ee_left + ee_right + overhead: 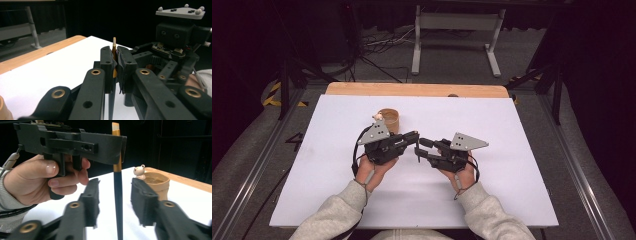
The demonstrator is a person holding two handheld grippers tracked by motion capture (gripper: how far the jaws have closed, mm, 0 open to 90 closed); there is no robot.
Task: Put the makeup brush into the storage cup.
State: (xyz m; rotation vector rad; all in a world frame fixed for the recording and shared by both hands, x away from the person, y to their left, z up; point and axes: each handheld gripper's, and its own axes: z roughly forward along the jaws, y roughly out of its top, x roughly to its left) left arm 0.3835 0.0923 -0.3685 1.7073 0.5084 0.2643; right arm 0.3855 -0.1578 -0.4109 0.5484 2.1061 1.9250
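Note:
A thin stick [118, 195], black below and orange-gold at its top, stands upright over the white sheet. My left gripper [114, 58] is shut on its upper part, and the tip [114, 42] pokes out above the pads. In the right gripper view the left gripper [120, 147] reaches in from the left, held by a hand. My right gripper [115, 186] is open, one jaw on each side of the stick's black shaft with a gap on both sides. In the high view the left gripper [414, 136] and the right gripper [419, 147] meet tip to tip at mid-table.
A tan cup [389, 120] with a small bear figure [139, 171] on its rim stands just beyond the left gripper. The white sheet [512, 190] covers a wooden tabletop [422, 90]. A white table frame [452, 30] and cables lie on the floor behind.

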